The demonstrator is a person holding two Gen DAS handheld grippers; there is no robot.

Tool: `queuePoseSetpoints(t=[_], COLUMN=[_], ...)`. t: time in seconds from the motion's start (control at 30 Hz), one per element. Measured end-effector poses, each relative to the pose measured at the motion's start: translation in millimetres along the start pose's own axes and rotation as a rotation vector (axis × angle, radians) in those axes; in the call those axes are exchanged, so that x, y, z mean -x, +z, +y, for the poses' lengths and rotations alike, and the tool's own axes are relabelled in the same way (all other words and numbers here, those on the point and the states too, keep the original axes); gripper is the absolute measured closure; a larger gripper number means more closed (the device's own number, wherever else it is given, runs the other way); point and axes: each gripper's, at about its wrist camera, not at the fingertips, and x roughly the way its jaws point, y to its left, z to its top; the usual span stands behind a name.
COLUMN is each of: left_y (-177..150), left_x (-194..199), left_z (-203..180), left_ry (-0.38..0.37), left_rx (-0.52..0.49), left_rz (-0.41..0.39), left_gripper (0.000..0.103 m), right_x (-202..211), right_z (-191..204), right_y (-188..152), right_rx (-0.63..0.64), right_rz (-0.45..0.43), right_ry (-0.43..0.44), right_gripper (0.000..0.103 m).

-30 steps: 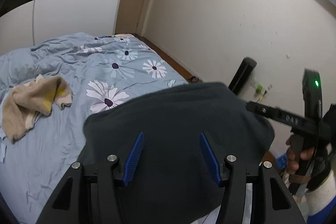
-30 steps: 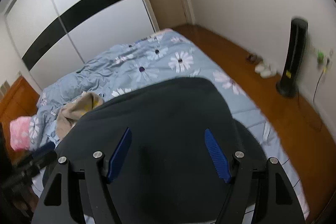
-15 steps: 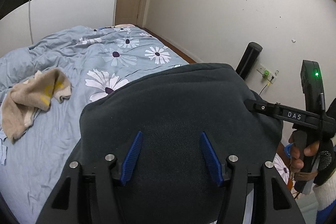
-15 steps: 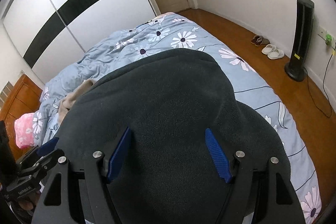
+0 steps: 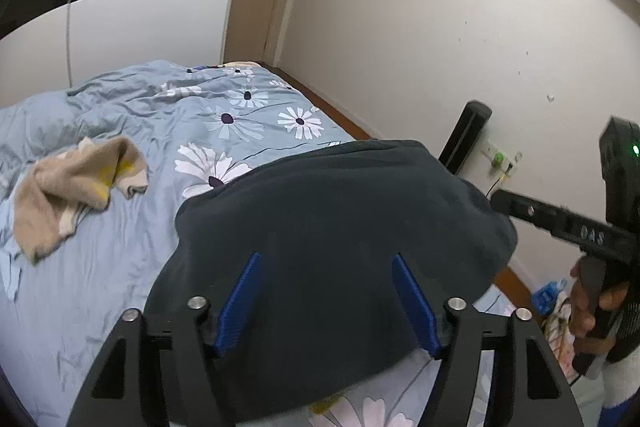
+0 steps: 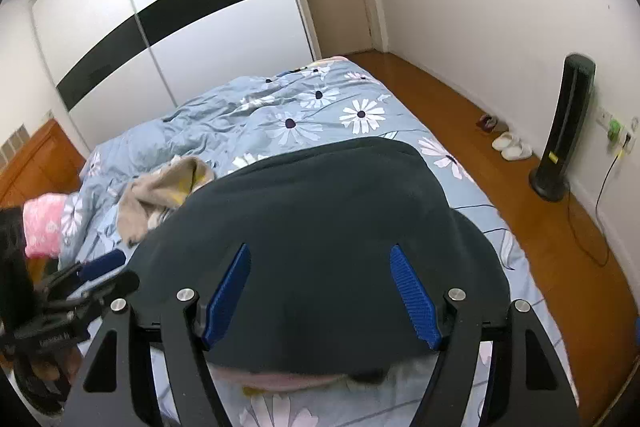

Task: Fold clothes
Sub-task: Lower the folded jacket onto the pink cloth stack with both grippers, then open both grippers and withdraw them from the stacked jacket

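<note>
The dark fleece (image 5: 340,227) lies on the bed (image 5: 120,267), directly under and ahead of both my tongs. Its long side runs across, from my left tongs (image 5: 326,301) to my right tongs (image 6: 320,295). Both point steeply down. The left jaws have just been opening; both pairs stand apart, pinching nothing. The beige garment (image 5: 76,187) waits further left.

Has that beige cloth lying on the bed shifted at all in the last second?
No. The beige cloth lies in the same crumpled heap beside the same big white daisy on the blue bedspread; only the camera moved.
</note>
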Motion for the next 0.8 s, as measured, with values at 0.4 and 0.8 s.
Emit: queuePoseSetpoints(t=[0.4, 0.8], left_y=[-70.2, -104.2], left_x=[23.1, 7.9], left_z=[-1.9, 8.7], left_ry=[-0.008, 0.057], left_rx=[0.036, 0.09], left_rz=[0.021, 0.077], left_gripper=[0.013, 0.0], right_x=[9.0, -23.0], right_z=[35.1, 34.4], right_y=[-64.7, -96.9], right_rx=[0.036, 0.028], right_rz=[0.067, 0.164], right_ry=[0.013, -0.054], right_gripper=[0.025, 0.025])
